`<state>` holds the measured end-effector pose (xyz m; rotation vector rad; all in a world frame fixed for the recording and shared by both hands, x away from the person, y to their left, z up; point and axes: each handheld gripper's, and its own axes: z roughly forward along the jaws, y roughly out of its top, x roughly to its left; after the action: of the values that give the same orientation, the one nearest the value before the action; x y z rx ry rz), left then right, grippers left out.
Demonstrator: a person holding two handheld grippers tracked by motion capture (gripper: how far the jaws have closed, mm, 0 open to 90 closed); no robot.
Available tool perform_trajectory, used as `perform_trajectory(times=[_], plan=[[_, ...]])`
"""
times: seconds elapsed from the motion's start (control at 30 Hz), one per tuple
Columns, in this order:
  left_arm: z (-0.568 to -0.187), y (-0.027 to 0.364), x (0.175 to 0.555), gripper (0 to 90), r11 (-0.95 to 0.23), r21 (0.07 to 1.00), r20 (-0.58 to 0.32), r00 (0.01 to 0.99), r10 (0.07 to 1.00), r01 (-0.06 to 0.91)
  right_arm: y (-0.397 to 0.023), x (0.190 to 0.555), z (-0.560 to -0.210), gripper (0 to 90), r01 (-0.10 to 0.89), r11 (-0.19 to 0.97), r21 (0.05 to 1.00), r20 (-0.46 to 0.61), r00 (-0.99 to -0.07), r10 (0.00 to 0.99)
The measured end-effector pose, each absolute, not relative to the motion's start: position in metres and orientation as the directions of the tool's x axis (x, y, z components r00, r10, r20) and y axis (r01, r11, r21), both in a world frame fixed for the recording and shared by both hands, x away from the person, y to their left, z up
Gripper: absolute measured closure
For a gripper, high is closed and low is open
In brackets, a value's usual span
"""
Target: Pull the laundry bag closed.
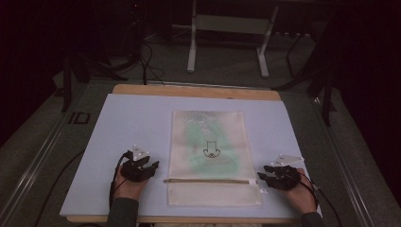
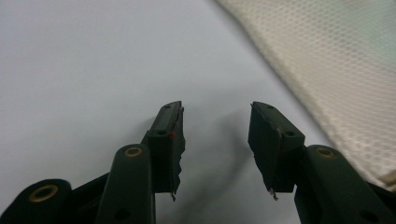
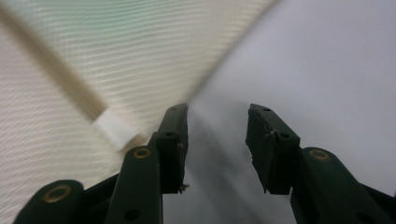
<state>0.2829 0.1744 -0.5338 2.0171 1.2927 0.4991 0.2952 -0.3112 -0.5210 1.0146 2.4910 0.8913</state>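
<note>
Looking down from the high view, we see a pale lavender mat (image 1: pixel 132 127) laid over a wooden table (image 1: pixel 196 91), w/ a cream mesh zip pouch (image 1: pixel 208 142) lying flat at centre. The pouch shows a faint green item (image 1: pixel 198 142) through the mesh and a small black printed mark (image 1: pixel 211 151) near its middle. A tan zipper (image 1: pixel 205 181) runs across the pouch near the person's edge, and its white end tab (image 1: pixel 253 181) sits at the right end.

The left gripper (image 1: pixel 154 166) rests on the mat just beside the pouch's left edge, approx. level w/ the zipper, held by the left hand (image 1: pixel 126 188). In the left gripper view we see its jaws standing apart, a clear gap between the pads (image 2: pixel 168 135), nothing held; bare mat lies under them and the mesh pouch (image 2: pixel 327 70) lies to the right, not touching.

The right gripper (image 1: pixel 261 176) rests at the pouch's right edge, near the zipper end, held by the right hand (image 1: pixel 300 196). In the right gripper view its jaws are likewise parted and hold nothing. The left pad (image 3: pixel 173 140) lies close by the white end tab (image 3: pixel 114 128); we cannot tell whether they touch. The gap btw. the jaws opens over bare mat (image 3: pixel 327 70).

Beyond the table, a dark floor w/ a metal frame (image 1: pixel 227 42) and cables (image 1: pixel 149 66).
</note>
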Motion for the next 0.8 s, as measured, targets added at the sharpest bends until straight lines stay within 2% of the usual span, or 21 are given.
perform_trajectory(times=[0.33,0.8], plan=[[-0.533,0.172,0.283,57.4,-0.315,0.718,-0.045,0.493,0.869,0.62,-0.304,0.29,-0.516,55.2,0.477,0.597,0.645,-0.049,-0.754,0.655],[-0.533,0.17,0.283,61.8,-0.339,0.703,-0.046,0.516,0.856,0.625,-0.293,0.282,-0.508,54.2,0.449,0.625,0.638,-0.042,-0.79,0.611]])
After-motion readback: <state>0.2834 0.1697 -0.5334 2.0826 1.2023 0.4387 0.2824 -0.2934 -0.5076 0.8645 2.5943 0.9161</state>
